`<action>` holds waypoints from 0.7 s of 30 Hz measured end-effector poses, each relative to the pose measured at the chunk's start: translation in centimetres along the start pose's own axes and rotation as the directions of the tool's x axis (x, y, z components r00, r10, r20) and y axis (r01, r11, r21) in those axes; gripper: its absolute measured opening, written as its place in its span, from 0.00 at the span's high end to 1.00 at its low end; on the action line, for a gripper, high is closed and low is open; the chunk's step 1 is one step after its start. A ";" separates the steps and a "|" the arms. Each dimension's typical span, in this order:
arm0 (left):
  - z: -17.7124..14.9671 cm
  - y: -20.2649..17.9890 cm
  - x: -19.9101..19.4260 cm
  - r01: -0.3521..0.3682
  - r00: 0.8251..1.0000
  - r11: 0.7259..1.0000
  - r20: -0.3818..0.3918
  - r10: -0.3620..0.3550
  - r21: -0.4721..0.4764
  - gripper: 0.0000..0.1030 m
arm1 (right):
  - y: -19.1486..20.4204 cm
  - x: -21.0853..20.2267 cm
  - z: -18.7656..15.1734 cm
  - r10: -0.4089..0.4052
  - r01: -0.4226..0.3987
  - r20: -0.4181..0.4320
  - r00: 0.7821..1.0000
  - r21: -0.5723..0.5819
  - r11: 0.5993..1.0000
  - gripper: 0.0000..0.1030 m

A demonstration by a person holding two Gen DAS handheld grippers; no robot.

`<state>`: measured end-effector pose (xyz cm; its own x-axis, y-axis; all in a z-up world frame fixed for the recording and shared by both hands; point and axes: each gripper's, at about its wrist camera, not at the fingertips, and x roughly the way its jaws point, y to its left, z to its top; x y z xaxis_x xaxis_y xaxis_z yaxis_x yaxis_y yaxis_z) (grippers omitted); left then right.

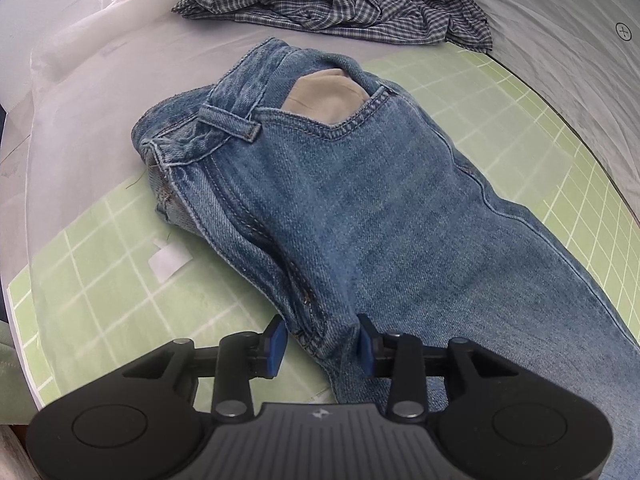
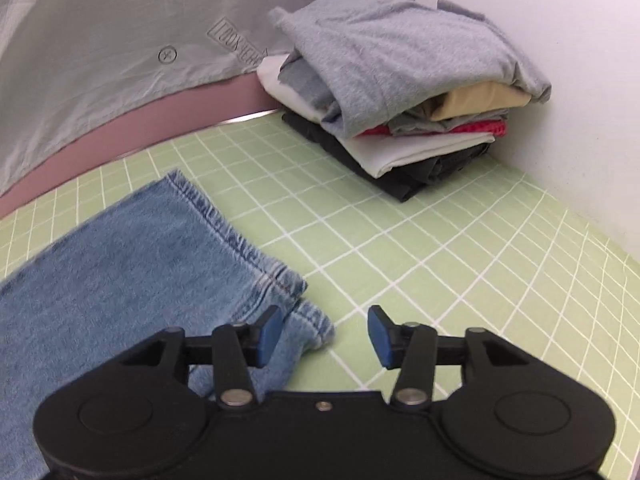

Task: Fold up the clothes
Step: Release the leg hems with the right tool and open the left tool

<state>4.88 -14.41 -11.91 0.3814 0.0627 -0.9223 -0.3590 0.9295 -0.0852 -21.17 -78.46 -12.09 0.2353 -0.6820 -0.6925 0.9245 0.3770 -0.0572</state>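
Blue jeans [image 1: 360,208] lie flat on the green grid mat [image 1: 100,280], waistband toward the far side, with a beige pocket lining showing. My left gripper [image 1: 322,340] is low over the near crotch seam, straddling a raised fold of denim. Its jaws are partly closed; the right pad [image 1: 365,344] touches the cloth and the left pad [image 1: 278,340] stands just clear. In the right wrist view the jeans' leg hems [image 2: 248,256] lie on the mat [image 2: 440,260]. My right gripper [image 2: 324,336] is open at the lower hem's corner with only mat between its fingers.
A crumpled checked shirt [image 1: 340,4] lies beyond the jeans' waistband. A stack of folded clothes [image 2: 404,88] sits in the far right corner against the white wall. A grey cloth [image 2: 100,60] hangs along the back edge. A white paper scrap [image 1: 168,262] lies on the mat.
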 end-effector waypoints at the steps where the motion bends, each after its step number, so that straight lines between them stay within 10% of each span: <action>1: 0.0 0.1 0.0 0.000 1.000 1.000 -0.001 0.000 0.001 0.58 | 0.3 -0.1 0.2 0.027 -0.027 0.005 1.000 0.006 1.000 0.47; 11: -0.7 0.9 0.1 0.014 1.000 1.000 -0.004 -0.014 -0.019 0.48 | 4.4 2.8 -0.2 0.084 -0.081 -0.068 0.994 0.039 0.996 0.35; 16: -0.6 1.0 0.3 0.016 1.000 0.999 -0.012 -0.016 -0.036 0.46 | 4.7 3.6 0.4 0.099 -0.097 -0.075 0.992 0.038 0.995 0.92; 21: -0.5 0.8 0.4 0.019 1.000 0.999 -0.017 -0.019 -0.031 0.46 | 2.4 0.3 2.3 0.167 -0.171 0.039 0.985 0.111 0.979 0.97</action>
<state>4.35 -13.78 -12.56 0.3734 0.0384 -0.9269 -0.3780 0.9187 -0.1142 -18.21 -79.22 -10.83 0.3983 -0.6334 -0.6634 0.8982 0.4160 0.1421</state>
